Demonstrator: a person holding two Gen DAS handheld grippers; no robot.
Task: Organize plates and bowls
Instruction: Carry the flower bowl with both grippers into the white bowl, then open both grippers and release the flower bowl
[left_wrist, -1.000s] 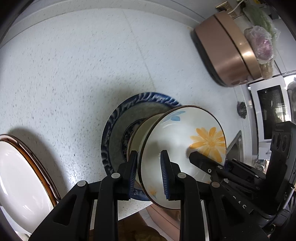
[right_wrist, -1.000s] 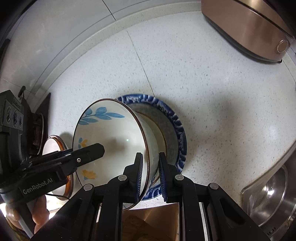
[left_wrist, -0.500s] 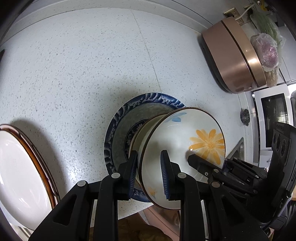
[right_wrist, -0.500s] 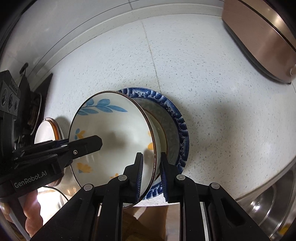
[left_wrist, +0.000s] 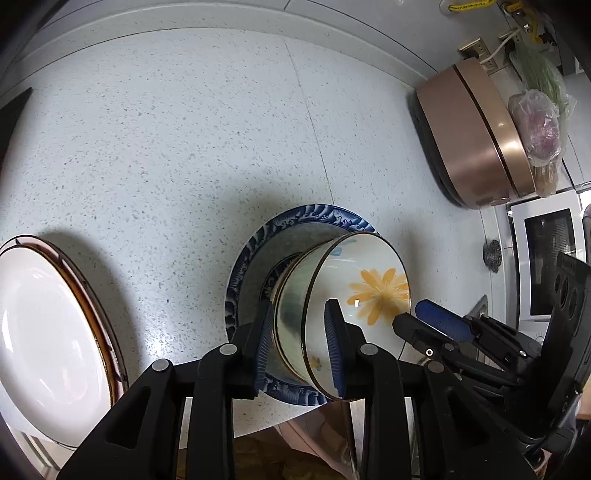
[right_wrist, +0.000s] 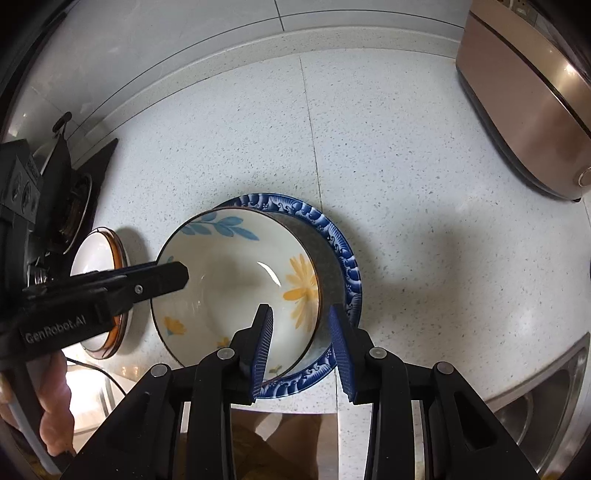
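Note:
A white bowl with orange flowers and blue leaves (left_wrist: 369, 291) (right_wrist: 236, 291) rests on a blue-rimmed plate (left_wrist: 251, 258) (right_wrist: 343, 254) on the speckled counter. My left gripper (left_wrist: 299, 350) is open, one finger inside the bowl's near rim and one outside, with gaps to the wall. My right gripper (right_wrist: 301, 347) is open and straddles the bowl's right rim the same way. A white plate with a brown rim (left_wrist: 44, 325) (right_wrist: 99, 266) lies to the left.
A bronze rice cooker (left_wrist: 476, 129) (right_wrist: 532, 99) stands at the back right, with a white microwave (left_wrist: 546, 258) beside it. A gas burner (right_wrist: 70, 214) is at the left. A steel sink (right_wrist: 546, 398) is at the lower right. The counter's front edge runs just under the plates.
Both grippers were shut on the bowl's rim, holding it tilted above the blue plate. The bowl has come down onto the plate and both grippers have opened.

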